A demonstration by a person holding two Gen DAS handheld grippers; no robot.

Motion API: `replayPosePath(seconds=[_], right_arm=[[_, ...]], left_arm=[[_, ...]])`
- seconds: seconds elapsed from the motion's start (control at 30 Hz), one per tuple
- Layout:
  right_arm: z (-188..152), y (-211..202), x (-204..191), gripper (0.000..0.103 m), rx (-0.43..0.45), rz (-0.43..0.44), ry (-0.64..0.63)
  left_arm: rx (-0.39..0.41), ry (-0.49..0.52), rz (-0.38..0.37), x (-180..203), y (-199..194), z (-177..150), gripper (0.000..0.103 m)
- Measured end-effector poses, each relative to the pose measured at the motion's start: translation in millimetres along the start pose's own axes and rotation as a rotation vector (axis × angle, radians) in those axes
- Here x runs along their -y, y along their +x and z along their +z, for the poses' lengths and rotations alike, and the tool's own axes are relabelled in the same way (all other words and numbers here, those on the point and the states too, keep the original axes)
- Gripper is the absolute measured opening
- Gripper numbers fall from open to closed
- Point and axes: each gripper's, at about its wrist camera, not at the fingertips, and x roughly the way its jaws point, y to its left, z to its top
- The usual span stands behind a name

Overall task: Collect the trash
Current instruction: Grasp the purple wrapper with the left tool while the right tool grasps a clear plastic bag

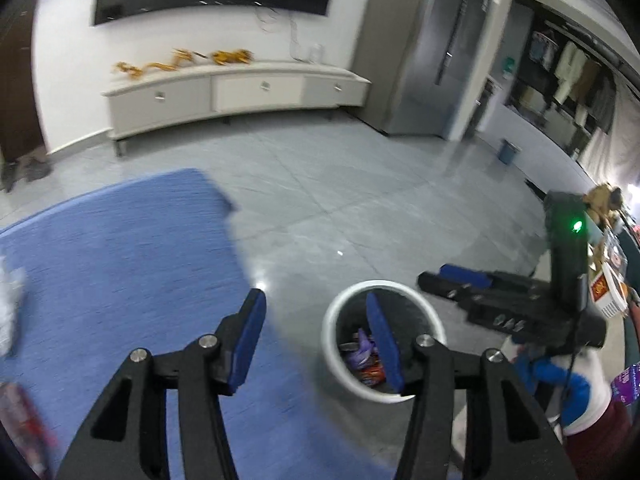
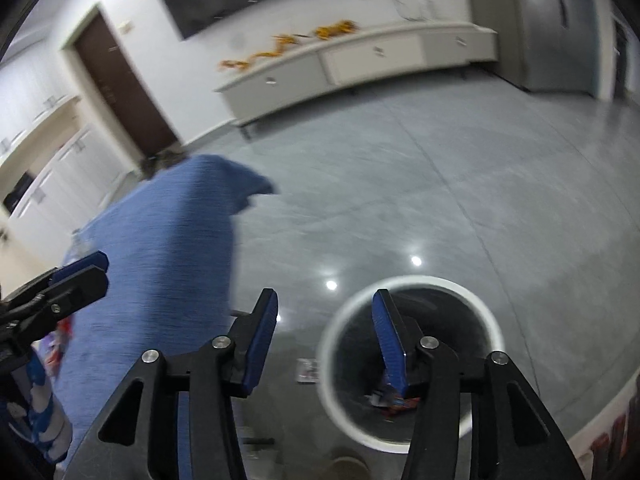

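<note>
A round white-rimmed trash bin (image 1: 335, 332) stands on the grey floor with purple and orange wrappers (image 1: 362, 354) at its bottom. My left gripper (image 1: 318, 336) is open and empty, its right finger over the bin's mouth. My right gripper (image 2: 326, 330) is open and empty above the same bin (image 2: 486, 312), its right finger over the opening; wrappers (image 2: 394, 402) lie inside. The right gripper also shows at the right of the left wrist view (image 1: 460, 280). A small wrapper (image 2: 307, 372) lies on the floor left of the bin.
A blue rug (image 1: 120, 264) covers the floor at left, with blurred white and red items (image 1: 12, 312) at its left edge. A low white TV cabinet (image 1: 236, 96) lines the far wall. A small blue bin (image 1: 508, 151) stands far right.
</note>
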Motion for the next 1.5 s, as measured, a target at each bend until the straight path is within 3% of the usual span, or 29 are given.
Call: replayPosePath(seconds=[0.33,0.53,0.77,1.0,1.03,1.1,1.2,1.27,1.33,1.5], right_arm=[[-7.4,-0.3,-164.1,0.051,-0.03,0.234,-0.201],[-27.1,20.2,-258.0,0.051,-0.098,0.356,-0.298],[-57.3,60.9,-332.9,0.05,-0.215,0.429,-0.379],[-67.9,93.2,-362.4,0.05,-0.28,0.457,-0.376],[-67.4,95.6,-365.9,0.05,-0.283,0.46,-0.372],[-66.2,102.5,-367.9,0.049,-0.294,0.474,-0.349],[-64.5,113.0,-369.7,0.047,-0.311,0.487,-0.32],[-66.1,120.6,-369.4,0.039,-0.335,0.509,-0.298],[-68.0,124.8,-370.8,0.016,-0.35,0.532,-0.288],[-71.0,112.0,-369.1,0.012,-0.333,0.589,-0.292]], left_arm=[[0.072,-0.141,0.259,-158.0,-137.1,-83.6,0.055],[0.046,-0.216,0.339,-228.5,-173.7,-123.6,0.055],[-0.016,-0.238,0.293,-262.2,-160.6,-152.7,0.055],[-0.038,-0.225,0.196,-272.9,-143.1,-156.1,0.054],[-0.036,-0.226,0.186,-271.6,-143.0,-157.7,0.052],[-0.042,-0.218,0.151,-270.5,-138.1,-157.0,0.038],[-0.038,-0.205,0.142,-267.4,-135.9,-156.6,0.034],[-0.026,-0.21,0.143,-267.5,-137.5,-157.4,0.032],[-0.008,-0.227,0.146,-268.7,-142.5,-158.9,0.032],[0.013,-0.263,0.149,-272.6,-157.5,-160.7,0.031]])
